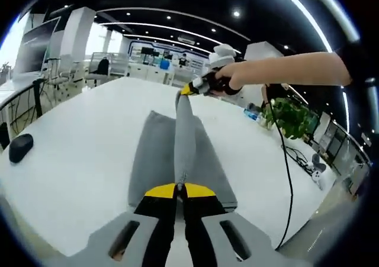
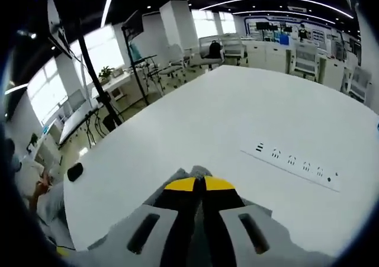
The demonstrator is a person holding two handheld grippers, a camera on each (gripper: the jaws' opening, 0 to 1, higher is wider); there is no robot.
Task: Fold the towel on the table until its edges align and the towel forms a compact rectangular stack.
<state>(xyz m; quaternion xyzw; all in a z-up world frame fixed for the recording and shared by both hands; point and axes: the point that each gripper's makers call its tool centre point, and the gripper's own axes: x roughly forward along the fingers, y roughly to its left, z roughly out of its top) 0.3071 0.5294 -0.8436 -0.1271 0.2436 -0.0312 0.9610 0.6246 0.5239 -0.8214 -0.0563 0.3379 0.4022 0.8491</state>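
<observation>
The grey towel is lifted off the white table, pinched tight at one end by the left gripper and at the other by the right gripper, so the folding looks only half done.

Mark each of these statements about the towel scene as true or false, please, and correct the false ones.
1. The towel is grey. True.
2. The left gripper has its jaws shut on a raised fold of the towel. True.
3. The right gripper hangs open, far from the towel. False: it pinches the far end of the same raised fold.
4. The table is black. False: it is white.
5. A dark, mouse-like object lies on the table, apart from the towel. True.
</observation>
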